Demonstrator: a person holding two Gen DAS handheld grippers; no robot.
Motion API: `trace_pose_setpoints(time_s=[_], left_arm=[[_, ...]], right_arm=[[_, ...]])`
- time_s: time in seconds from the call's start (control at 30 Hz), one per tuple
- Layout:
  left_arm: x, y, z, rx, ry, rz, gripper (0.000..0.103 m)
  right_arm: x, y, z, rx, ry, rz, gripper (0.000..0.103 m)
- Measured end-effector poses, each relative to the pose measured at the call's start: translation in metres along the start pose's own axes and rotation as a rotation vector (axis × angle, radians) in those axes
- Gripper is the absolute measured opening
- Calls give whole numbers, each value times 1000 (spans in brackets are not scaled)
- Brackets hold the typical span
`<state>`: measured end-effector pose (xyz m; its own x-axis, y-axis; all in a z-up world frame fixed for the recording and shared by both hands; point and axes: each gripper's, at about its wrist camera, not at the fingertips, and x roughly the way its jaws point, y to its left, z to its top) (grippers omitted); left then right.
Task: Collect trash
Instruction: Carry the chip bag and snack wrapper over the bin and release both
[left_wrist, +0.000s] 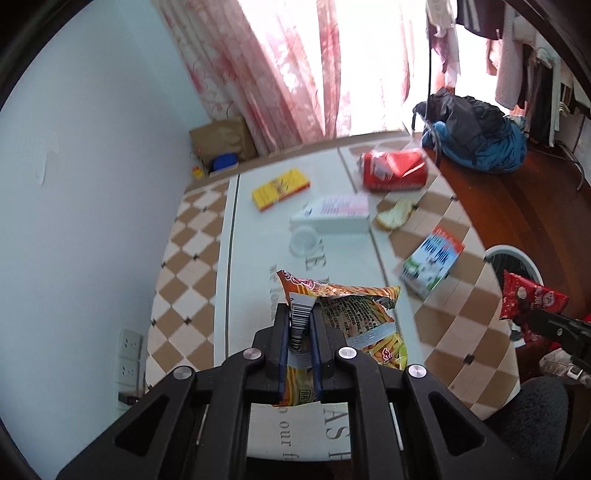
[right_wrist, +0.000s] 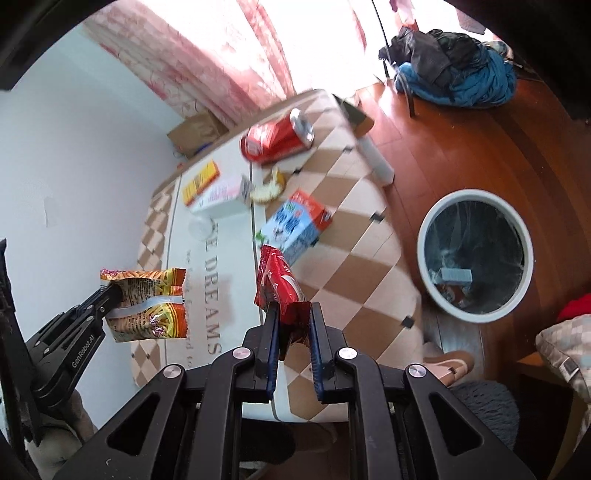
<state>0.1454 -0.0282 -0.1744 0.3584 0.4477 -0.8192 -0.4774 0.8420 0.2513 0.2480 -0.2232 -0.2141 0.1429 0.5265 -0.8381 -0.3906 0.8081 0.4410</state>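
Trash: orange snack bag (left_wrist: 354, 317) pinched in left jaws, red wrapper (right_wrist: 282, 291) in right jaws, bin (right_wrist: 474, 254) contents murky

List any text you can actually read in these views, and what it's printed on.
"DREAMS": tablecloth, large grey letters.
"GenRobot.AI": left gripper, along its arm.
"o our": tablecloth, partial line in the left wrist view.
Orange snack bag, red wrapper, milk carton, yellow box, crushed can: print too blurred to read.
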Motion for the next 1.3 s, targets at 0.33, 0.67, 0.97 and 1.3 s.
trace_pose_setpoints(time_s=[0.33, 0.67, 0.97, 1.3], left_arm=[[-21, -87, 57, 72, -85, -117, 7], [20, -235, 94, 201, -11, -343, 8], [126, -334, 91, 314, 247, -430, 14], [185, -375, 90, 307, 360, -415, 78]], right_arm=[[-62, -85, 37, 109, -113, -37, 15], [-59, -218, 56, 282, -105, -163, 15], [35, -316, 43, 421, 64, -183, 15], [112, -357, 38, 439, 203, -193, 32]])
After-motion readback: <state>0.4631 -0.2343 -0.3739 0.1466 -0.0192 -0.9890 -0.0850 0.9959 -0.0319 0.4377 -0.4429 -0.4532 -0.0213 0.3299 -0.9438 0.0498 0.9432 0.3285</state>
